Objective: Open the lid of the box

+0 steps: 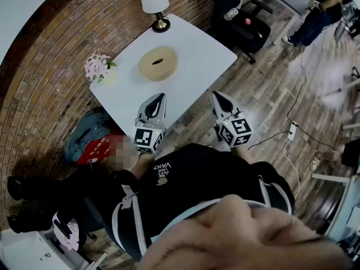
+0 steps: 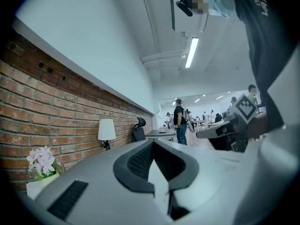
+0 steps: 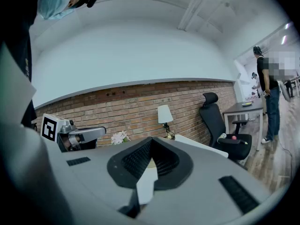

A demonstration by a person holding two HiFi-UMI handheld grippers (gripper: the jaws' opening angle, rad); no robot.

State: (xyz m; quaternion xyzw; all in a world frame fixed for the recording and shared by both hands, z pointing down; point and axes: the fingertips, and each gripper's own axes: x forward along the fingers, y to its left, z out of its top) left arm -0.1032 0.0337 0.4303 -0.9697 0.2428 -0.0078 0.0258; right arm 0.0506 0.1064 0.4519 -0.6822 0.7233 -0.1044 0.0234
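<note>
The box [image 1: 158, 63] is a round tan container with a slotted lid. It sits near the middle of a white table [image 1: 203, 57] in the head view. My left gripper [image 1: 161, 97] is held level over the table's near edge, short of the box, with its jaws shut on nothing. My right gripper [image 1: 216, 94] hovers just off the table's near right edge, also shut and empty. The left gripper view shows its jaws [image 2: 152, 143] closed together, and so does the right gripper view [image 3: 150, 140]. Each gripper's own body hides the box in its view.
A white lamp [image 1: 154, 4] stands at the table's far corner and a pot of pink flowers [image 1: 98, 67] at its left corner. A black office chair [image 1: 243, 27] is beyond the table. A brick wall runs along the left, with bags [image 1: 90, 139] on the floor.
</note>
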